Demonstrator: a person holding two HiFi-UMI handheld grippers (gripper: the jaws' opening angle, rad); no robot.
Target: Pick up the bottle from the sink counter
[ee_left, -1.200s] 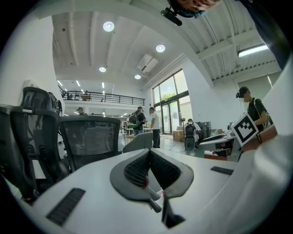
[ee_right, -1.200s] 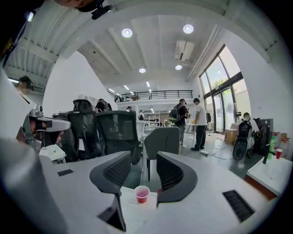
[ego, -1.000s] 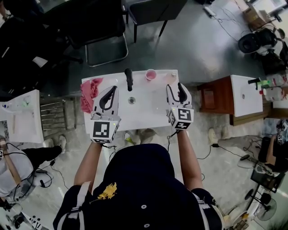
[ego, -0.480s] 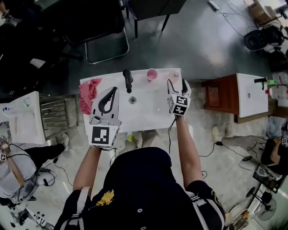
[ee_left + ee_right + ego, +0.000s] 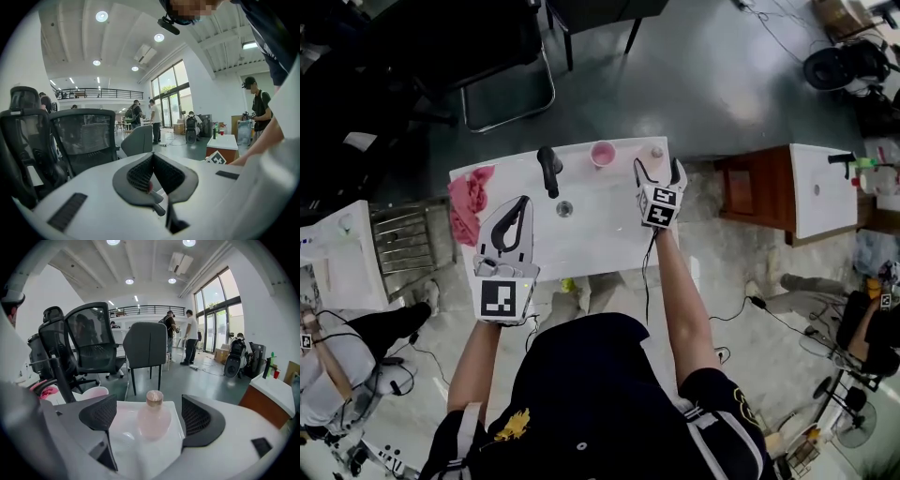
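Observation:
A small, pale pink bottle (image 5: 656,153) with a brownish cap stands upright at the far right corner of the white sink counter (image 5: 600,225). My right gripper (image 5: 656,170) reaches toward it and its jaws are opening. In the right gripper view the bottle (image 5: 153,420) stands just ahead, framed between the two dark pads (image 5: 100,412), and neither pad touches it. My left gripper (image 5: 521,204) hovers over the counter's left half. In the left gripper view its jaws (image 5: 153,172) are pressed together with nothing held.
A black faucet (image 5: 548,169) rises at the counter's far edge above the drain (image 5: 565,208). A pink cup (image 5: 602,153) stands left of the bottle, and a pink cloth (image 5: 467,199) lies at the left end. Office chairs (image 5: 502,56) stand beyond. Another counter (image 5: 811,192) is to the right.
My right gripper has moved forward to the counter's far right corner, close to the bottle, and its jaws have spread wider. The left gripper has stayed shut and drifted slightly back.

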